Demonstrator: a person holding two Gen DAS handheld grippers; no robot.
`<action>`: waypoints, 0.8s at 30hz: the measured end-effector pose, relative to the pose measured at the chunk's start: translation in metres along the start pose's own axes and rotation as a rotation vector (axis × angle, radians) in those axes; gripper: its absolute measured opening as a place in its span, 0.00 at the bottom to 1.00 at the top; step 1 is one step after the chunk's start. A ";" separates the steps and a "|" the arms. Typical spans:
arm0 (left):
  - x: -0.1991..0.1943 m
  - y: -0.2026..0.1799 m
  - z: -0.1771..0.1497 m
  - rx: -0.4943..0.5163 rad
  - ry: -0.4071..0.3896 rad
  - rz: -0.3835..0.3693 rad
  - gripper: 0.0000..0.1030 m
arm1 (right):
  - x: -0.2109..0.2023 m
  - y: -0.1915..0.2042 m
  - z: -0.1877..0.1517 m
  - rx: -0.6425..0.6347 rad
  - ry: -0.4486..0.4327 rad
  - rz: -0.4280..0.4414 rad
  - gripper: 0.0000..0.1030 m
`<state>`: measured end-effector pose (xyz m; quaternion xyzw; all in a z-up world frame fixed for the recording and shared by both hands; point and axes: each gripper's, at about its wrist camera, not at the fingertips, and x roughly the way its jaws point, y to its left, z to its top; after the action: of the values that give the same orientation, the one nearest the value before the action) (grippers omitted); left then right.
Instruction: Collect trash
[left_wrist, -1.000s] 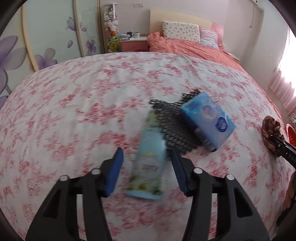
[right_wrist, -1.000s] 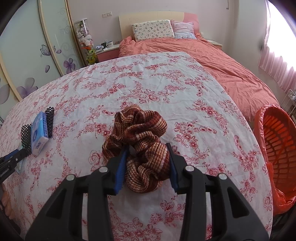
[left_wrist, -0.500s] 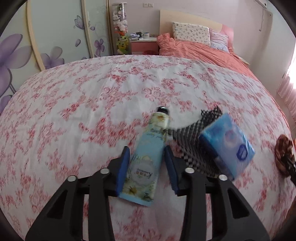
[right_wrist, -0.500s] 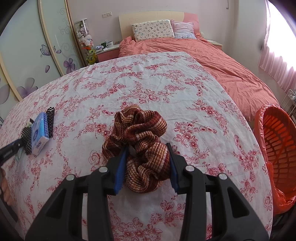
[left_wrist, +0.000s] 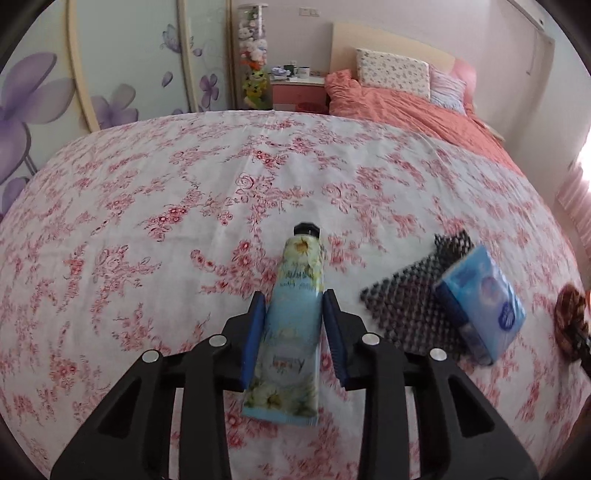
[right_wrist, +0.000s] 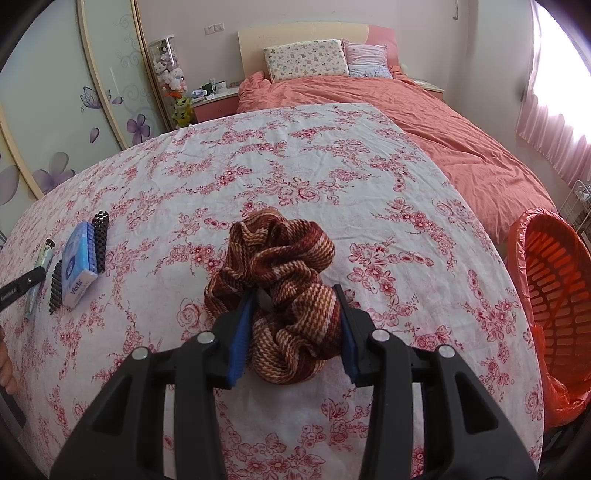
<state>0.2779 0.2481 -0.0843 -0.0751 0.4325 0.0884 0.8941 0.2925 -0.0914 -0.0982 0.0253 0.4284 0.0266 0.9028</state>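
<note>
Left wrist view:
Left gripper (left_wrist: 293, 325): clamped on the cream tube (left_wrist: 293, 314) — jaws have just closed onto it; cap points toward the far edge of the floral-clothed table (left_wrist: 147, 221).
Tissue pack (left_wrist: 484, 295): on black mesh (left_wrist: 406, 306), toward the right edge.

Right wrist view:
Right gripper (right_wrist: 295, 325): gripping the brown scrunchie (right_wrist: 280, 273) — mid-table.
Orange bin (right_wrist: 546, 288): beyond the right edge.

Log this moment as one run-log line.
left gripper: just closed on tube | right gripper: shut on scrunchie | tissue pack on mesh | orange bin: at right
</note>
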 end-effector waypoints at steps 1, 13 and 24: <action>0.001 -0.001 0.002 -0.006 0.002 -0.001 0.32 | 0.000 0.000 0.000 -0.001 0.000 -0.001 0.40; 0.009 -0.010 0.009 0.023 -0.020 0.049 0.32 | 0.000 0.000 0.000 -0.001 0.000 -0.001 0.40; 0.009 -0.020 0.009 0.073 -0.021 0.075 0.28 | -0.001 0.001 -0.001 -0.003 -0.003 0.003 0.34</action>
<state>0.2947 0.2313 -0.0852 -0.0251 0.4286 0.1070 0.8968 0.2911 -0.0910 -0.0977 0.0246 0.4272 0.0286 0.9034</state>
